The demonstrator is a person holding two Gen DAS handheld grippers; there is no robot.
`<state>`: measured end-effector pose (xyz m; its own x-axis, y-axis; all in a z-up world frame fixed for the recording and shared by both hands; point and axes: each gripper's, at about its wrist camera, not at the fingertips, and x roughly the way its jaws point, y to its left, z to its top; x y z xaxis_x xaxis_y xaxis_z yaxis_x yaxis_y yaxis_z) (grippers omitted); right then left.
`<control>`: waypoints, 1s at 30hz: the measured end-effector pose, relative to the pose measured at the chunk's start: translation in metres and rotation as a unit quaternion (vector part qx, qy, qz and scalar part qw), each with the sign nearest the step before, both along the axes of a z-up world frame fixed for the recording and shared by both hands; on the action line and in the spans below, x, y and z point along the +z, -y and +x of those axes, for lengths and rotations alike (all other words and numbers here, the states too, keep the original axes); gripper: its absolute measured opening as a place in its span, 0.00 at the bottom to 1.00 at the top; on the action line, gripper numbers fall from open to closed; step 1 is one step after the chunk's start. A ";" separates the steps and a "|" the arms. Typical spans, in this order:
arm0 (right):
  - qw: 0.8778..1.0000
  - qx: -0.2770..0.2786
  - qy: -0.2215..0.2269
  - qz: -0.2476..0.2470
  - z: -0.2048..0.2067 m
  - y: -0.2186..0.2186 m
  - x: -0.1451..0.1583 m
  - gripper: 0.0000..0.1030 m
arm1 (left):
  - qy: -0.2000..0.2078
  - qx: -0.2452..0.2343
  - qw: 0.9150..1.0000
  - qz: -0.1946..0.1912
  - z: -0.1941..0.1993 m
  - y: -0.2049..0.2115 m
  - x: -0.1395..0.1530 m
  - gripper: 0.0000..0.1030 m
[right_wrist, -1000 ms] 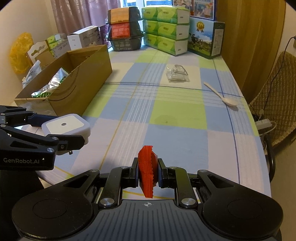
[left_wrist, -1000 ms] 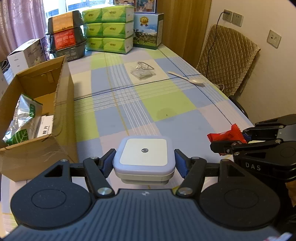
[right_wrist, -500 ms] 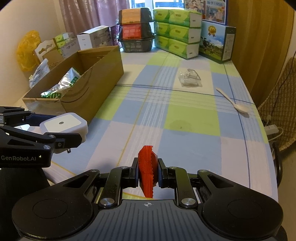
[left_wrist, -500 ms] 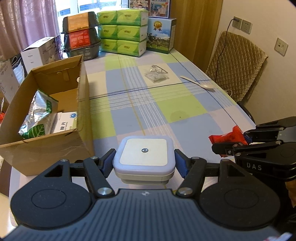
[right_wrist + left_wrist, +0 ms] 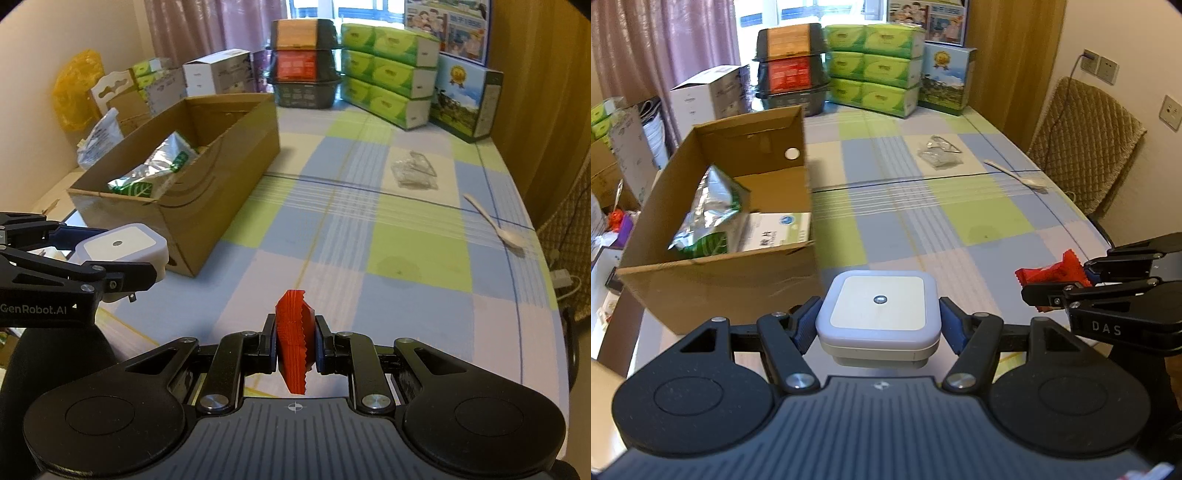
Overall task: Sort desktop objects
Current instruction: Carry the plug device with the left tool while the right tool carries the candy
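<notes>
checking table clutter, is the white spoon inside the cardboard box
No, the white spoon lies on the checked tablecloth far to the right of the cardboard box.

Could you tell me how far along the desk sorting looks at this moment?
Done: a foil pouch and a white carton lie in the cardboard box. In hand: left gripper holds the night light, right gripper the red packet. Left: glasses bag and spoon.
</notes>
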<state>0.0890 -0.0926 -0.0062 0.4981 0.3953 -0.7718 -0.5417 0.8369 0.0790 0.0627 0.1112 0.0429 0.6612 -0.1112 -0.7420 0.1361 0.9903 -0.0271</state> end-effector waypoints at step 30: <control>0.995 0.095 0.016 0.031 0.018 -0.114 0.026 0.15 | 0.020 0.084 0.996 0.020 0.000 -0.108 0.027 0.61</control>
<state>0.1067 0.0209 0.0199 0.4343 0.5317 -0.7271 -0.6928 0.7131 0.1076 0.0631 0.2194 0.0704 0.6976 0.0328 -0.7157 -0.0320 0.9994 0.0146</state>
